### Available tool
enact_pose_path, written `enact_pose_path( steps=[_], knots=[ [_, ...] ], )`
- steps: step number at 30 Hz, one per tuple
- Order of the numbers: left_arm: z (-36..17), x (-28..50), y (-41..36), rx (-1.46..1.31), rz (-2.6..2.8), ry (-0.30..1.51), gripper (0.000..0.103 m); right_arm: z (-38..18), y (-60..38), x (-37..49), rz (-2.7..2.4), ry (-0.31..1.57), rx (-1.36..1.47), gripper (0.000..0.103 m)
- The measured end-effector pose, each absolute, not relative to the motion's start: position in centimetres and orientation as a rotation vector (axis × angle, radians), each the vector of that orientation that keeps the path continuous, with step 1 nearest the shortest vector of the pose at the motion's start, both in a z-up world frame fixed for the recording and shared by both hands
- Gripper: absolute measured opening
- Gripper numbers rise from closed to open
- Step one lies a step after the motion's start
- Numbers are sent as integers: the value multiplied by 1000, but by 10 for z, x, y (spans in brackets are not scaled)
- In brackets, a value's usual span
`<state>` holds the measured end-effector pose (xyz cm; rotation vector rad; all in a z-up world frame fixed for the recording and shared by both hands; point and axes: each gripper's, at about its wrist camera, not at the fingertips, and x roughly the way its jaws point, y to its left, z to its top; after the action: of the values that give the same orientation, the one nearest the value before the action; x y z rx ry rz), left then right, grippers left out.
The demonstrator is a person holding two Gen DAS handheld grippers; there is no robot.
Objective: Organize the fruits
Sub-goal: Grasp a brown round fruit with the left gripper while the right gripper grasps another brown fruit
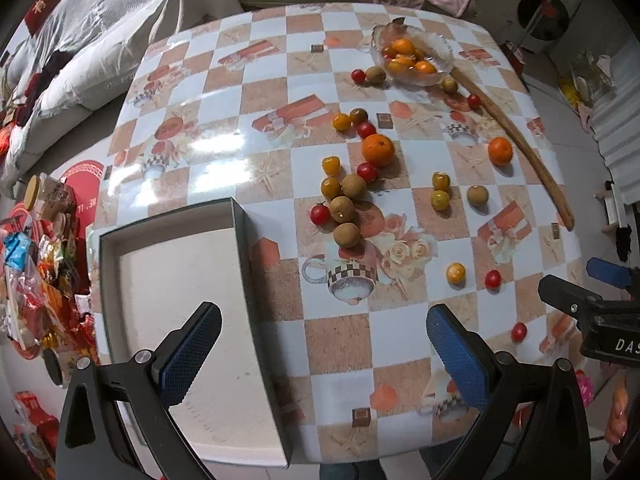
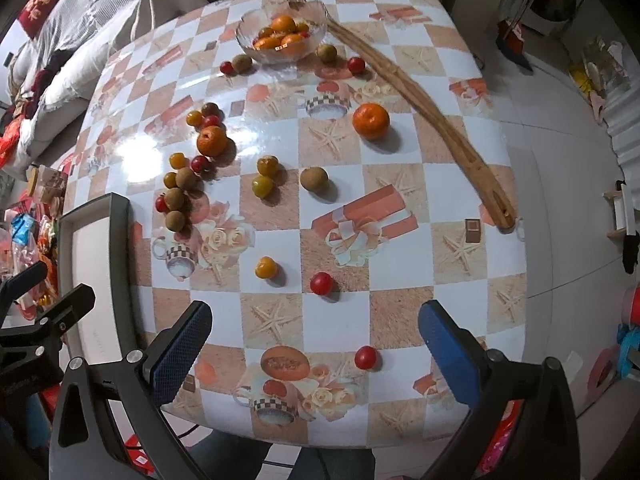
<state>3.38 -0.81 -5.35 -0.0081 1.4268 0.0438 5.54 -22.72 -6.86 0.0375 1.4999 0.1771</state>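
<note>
Loose fruits lie scattered on the checkered table point(image 2: 400, 264): two mandarins point(image 1: 378, 149) point(image 2: 371, 120), brown longans point(image 1: 342, 209), yellow and red cherry tomatoes point(image 2: 322, 283). A glass bowl point(image 1: 440, 46) point(image 2: 248, 36) at the far side holds oranges and small fruits. An empty black-rimmed box lid point(image 1: 244, 264) point(image 2: 120, 240) sits at the near left. My left gripper point(image 1: 324, 352) is open and empty above the near edge, its left finger over the box. My right gripper point(image 2: 316, 348) is open and empty, with a red tomato point(image 2: 365, 357) between its fingers' line, lower on the table.
A long wooden stick point(image 1: 520, 140) point(image 2: 432, 108) lies along the right side of the table. A sofa with blankets point(image 1: 80, 48) stands at the left. Snack packets point(image 1: 36, 280) lie beside the box on the left. Tiled floor point(image 2: 568, 160) is to the right.
</note>
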Motion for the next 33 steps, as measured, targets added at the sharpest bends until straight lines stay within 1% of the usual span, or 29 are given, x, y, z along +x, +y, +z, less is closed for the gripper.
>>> enact_pose_path(
  steps=[12,19,20,21,23,25,27,29,30,31,32,33],
  knots=[
    [-129,62,-15,-47,138,1395,103,-137,-222,94,219,1474,0,103],
    [-153,72,-20,-50,170,1350,103,-163,-216,112,241,1452,-28,101],
    [-155,74,-19,-56,174,1340,98,-166,-216,115,242,1448,-36,99],
    [-157,75,-20,-57,176,1333,91,-171,-216,118,242,1442,-40,94],
    [-163,78,-20,-58,176,1339,90,-177,-217,122,242,1436,-33,89],
    [-165,80,-20,-62,183,1326,90,-178,-217,125,231,1407,-37,88],
    [-166,81,-19,-72,187,1318,73,-178,-214,128,241,1388,-37,84],
    [-167,81,-18,-90,188,1323,72,-177,-210,131,251,1374,-43,81],
    [-167,81,-18,-91,194,1324,72,-177,-206,133,257,1366,-52,77],
    [-167,81,-17,-92,192,1322,69,-177,-202,135,261,1355,-67,74],
    [-166,80,-17,-99,184,1314,59,-176,-198,136,263,1346,-85,67],
    [-165,81,-18,-105,173,1310,53,-176,-195,136,266,1339,-99,57]
  ],
)
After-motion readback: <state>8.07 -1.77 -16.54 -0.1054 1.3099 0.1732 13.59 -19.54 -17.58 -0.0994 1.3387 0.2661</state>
